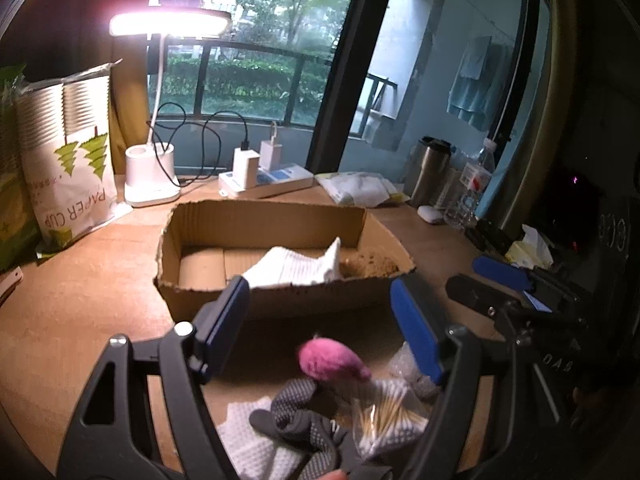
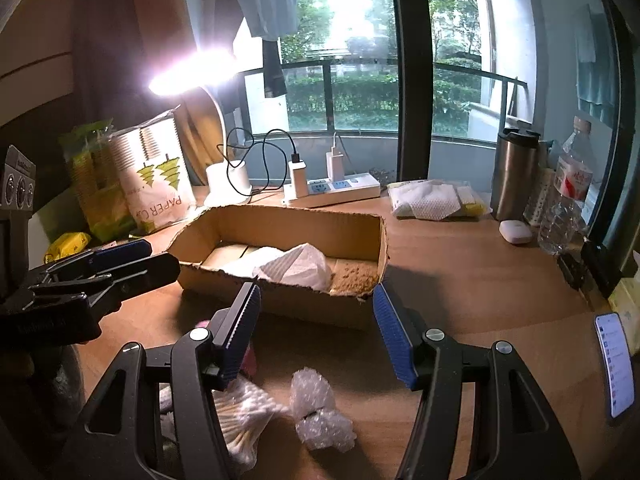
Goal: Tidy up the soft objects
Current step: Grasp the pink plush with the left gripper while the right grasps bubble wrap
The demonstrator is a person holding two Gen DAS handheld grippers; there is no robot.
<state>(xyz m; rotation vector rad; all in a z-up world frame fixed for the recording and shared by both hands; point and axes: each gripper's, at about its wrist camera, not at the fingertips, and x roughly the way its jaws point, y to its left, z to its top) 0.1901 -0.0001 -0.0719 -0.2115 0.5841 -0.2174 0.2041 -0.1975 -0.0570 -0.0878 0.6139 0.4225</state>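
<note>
A cardboard box [image 1: 264, 300] [image 2: 280, 306] sits mid-table with white cloth [image 1: 296, 266] [image 2: 294, 266] inside. In front of it lie a pink pompom [image 1: 330, 360], a grey dotted glove [image 1: 304, 416], a bag of cotton swabs [image 1: 384, 420] [image 2: 244, 412], a white waffle cloth [image 1: 248, 440] and a wad of bubble wrap [image 2: 320, 412]. My left gripper [image 1: 320, 320] is open and empty above the pompom and glove. My right gripper [image 2: 316, 328] is open and empty above the bubble wrap. The right gripper also shows at the right of the left wrist view [image 1: 496, 280], and the left gripper at the left of the right wrist view [image 2: 132, 260].
At the back stand a lit desk lamp [image 1: 150, 176], a paper-cup bag [image 1: 72, 160], a power strip with chargers [image 2: 332, 188], a tissue pack [image 2: 432, 200], a steel tumbler [image 2: 514, 172] and a water bottle [image 2: 568, 192]. A phone [image 2: 616, 364] lies at the right edge.
</note>
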